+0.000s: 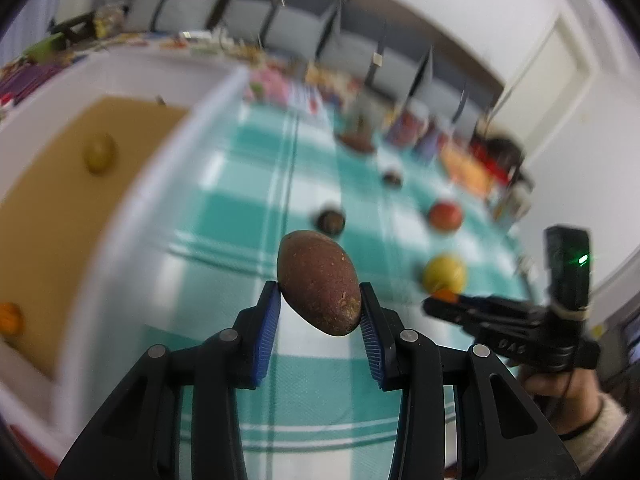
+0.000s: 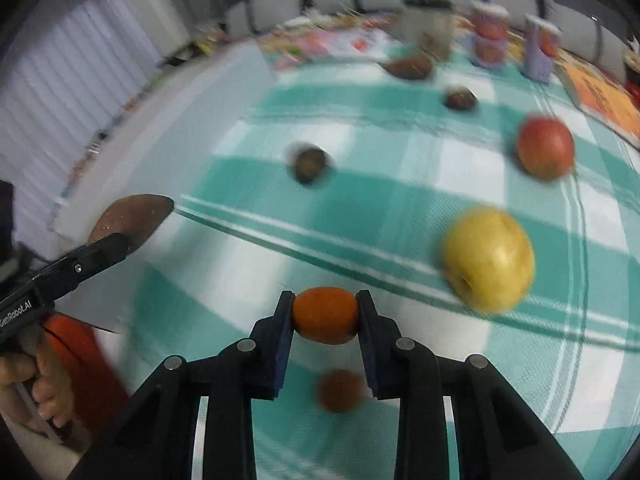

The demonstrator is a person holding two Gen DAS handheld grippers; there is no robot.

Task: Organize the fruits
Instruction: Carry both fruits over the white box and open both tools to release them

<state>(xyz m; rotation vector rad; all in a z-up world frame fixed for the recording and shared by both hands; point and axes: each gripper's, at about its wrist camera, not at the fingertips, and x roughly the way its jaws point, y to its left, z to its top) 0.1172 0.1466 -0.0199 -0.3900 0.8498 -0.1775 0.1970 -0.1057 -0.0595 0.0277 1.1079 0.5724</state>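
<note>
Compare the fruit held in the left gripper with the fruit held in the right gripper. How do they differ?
The brown fruit in the left gripper is dull reddish-brown and speckled; the orange fruit in the right gripper is bright and smooth. The brown fruit is egg-shaped and sticks out past the pads; the orange fruit is rounder and fills only the gap. Both are clamped clear of the tablecloth.

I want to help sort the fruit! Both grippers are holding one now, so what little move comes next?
Probably carry the brown fruit in the left gripper sideways over the white tray and let go there. It is already lifted off the checked cloth, and a green fruit already lies in that tray. The right gripper with its orange fruit could follow.
</note>
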